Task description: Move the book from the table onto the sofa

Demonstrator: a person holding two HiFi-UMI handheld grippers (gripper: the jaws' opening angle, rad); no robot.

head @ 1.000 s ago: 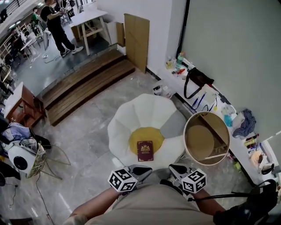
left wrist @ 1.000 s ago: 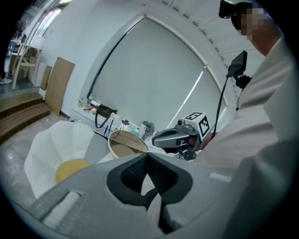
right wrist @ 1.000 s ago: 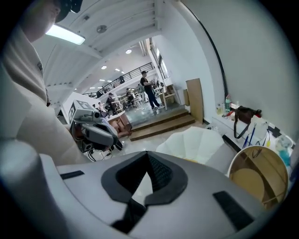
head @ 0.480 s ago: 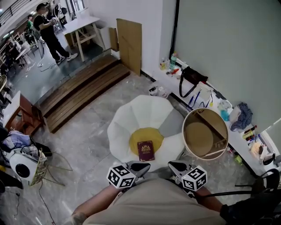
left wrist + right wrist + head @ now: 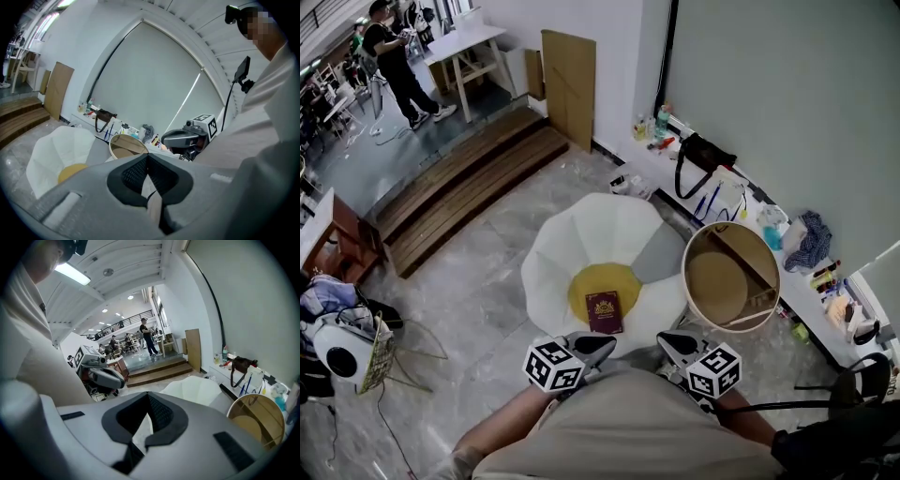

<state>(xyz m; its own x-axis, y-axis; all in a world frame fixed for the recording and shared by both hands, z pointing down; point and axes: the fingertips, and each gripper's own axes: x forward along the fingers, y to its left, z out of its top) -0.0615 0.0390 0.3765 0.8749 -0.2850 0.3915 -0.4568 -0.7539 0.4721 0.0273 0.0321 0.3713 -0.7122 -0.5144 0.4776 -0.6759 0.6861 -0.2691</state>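
The book (image 5: pixel 604 312) stayed on the yellow seat (image 5: pixel 581 286) of the sofa (image 5: pixel 581 234), as a second earlier. The left hand-held gripper (image 5: pixel 600 343) and right hand-held gripper (image 5: pixel 667 339) remained closed and empty beside the sofa. Only the head view showed the book.

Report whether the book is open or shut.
Shut: the book lies flat, maroon cover with its gold emblem facing up, on the yellow seat of the sofa.
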